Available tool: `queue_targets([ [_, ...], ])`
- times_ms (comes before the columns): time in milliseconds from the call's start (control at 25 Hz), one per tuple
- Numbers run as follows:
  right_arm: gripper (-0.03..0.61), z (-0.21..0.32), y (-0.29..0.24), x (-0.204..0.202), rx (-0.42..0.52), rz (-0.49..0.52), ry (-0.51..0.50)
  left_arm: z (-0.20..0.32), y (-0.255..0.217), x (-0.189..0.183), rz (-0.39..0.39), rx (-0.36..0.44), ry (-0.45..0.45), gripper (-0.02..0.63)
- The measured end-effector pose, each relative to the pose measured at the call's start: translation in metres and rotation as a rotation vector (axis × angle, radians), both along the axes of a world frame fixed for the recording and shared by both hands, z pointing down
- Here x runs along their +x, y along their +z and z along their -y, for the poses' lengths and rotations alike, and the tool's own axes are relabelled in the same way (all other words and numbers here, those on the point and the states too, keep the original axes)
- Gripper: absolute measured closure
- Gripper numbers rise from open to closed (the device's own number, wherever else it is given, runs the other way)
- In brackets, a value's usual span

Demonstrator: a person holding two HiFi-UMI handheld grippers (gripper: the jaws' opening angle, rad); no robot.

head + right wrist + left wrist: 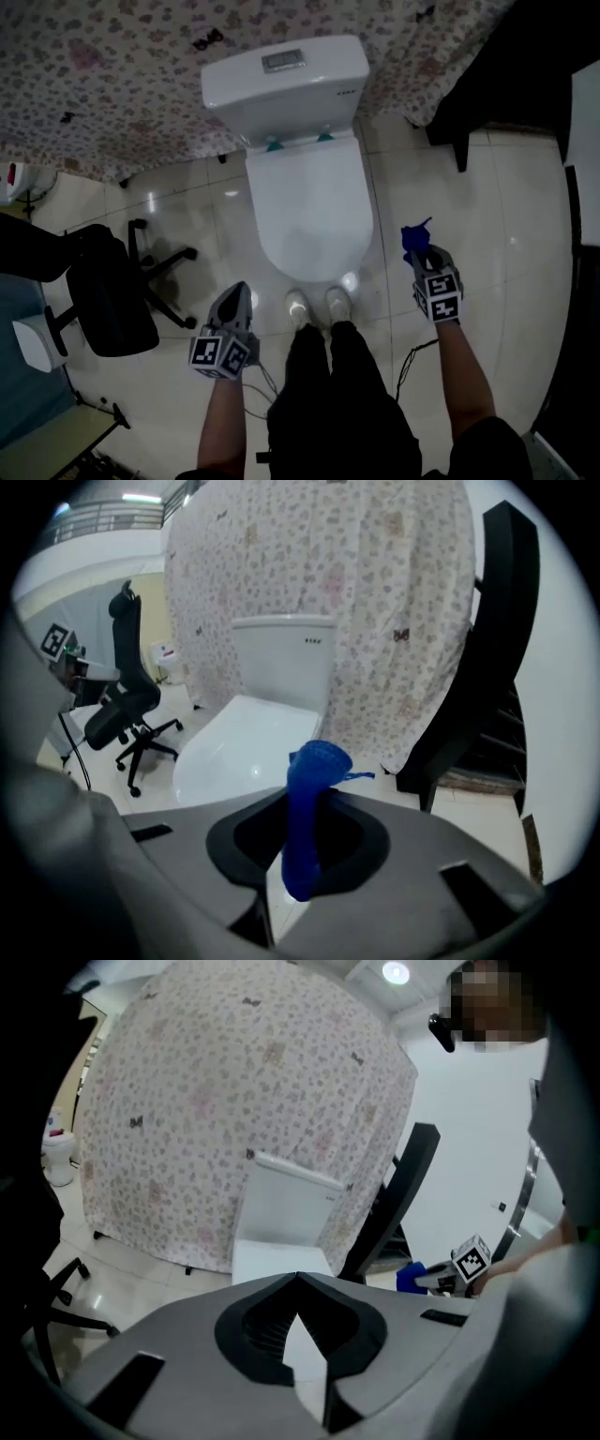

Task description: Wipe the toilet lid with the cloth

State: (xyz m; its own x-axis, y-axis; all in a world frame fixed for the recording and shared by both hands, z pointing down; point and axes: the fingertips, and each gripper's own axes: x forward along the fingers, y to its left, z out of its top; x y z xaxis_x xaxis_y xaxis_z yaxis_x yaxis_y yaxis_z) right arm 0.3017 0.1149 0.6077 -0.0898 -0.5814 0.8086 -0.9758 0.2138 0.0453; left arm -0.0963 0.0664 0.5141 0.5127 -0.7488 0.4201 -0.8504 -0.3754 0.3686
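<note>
A white toilet stands against the back, its lid [312, 211] down and its cistern [286, 86] behind. My right gripper [424, 253] hovers to the right of the lid's front, shut on a blue cloth [413, 237] that sticks up from the jaws. In the right gripper view the cloth [309, 803] hangs bunched between the jaws, with the lid [246, 747] ahead and to the left. My left gripper [235, 298] is low at the lid's front left, jaws shut with nothing in them. In the left gripper view that gripper [298, 1279] points at the cistern [286, 1199].
A black office chair [111, 286] stands on the tiled floor left of the toilet. A floral curtain [112, 66] hangs behind the cistern. A black frame [469, 103] stands at the right. The person's white shoes [317, 306] are at the toilet's front.
</note>
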Motion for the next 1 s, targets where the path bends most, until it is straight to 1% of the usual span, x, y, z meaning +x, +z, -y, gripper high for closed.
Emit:
queue_targets([
  [80, 0.528, -0.003, -0.055, -0.004, 0.066, 0.043, 0.020, 0.001, -0.055, -0.015, -0.017, 0.041, -0.044, 0.623],
  [200, 0.528, 0.000, -0.142, -0.010, 0.203, 0.116, 0.056, 0.001, -0.142, -0.033, 0.029, 0.139, -0.076, 0.623],
  [240, 0.528, -0.001, -0.171, -0.012, 0.249, 0.136, 0.065, -0.001, -0.172, -0.039, 0.027, 0.170, -0.092, 0.623],
  [400, 0.528, 0.021, -0.287, -0.012, 0.479, 0.181, 0.050, -0.001, -0.277, -0.061, -0.029, 0.330, -0.186, 0.623],
  [520, 0.528, 0.012, -0.357, -0.013, 0.601, 0.215, 0.037, -0.020, -0.337, -0.070, -0.038, 0.440, -0.217, 0.623],
  [600, 0.528, -0.001, -0.389, -0.014, 0.657, 0.234, 0.038, -0.034, -0.363, -0.074, -0.048, 0.496, -0.215, 0.623],
  [720, 0.529, -0.015, -0.421, -0.018, 0.715, 0.229, 0.031, -0.045, -0.388, -0.081, -0.062, 0.546, -0.206, 0.623],
  [800, 0.529, -0.022, -0.435, -0.018, 0.749, 0.218, 0.046, -0.049, -0.397, -0.091, -0.062, 0.561, -0.202, 0.623],
  [880, 0.531, -0.026, -0.447, -0.017, 0.773, 0.216, 0.070, -0.050, -0.404, -0.102, -0.071, 0.574, -0.217, 0.623],
  [1000, 0.531, -0.031, -0.453, -0.013, 0.772, 0.205, 0.115, -0.051, -0.407, -0.115, -0.102, 0.583, -0.243, 0.623],
])
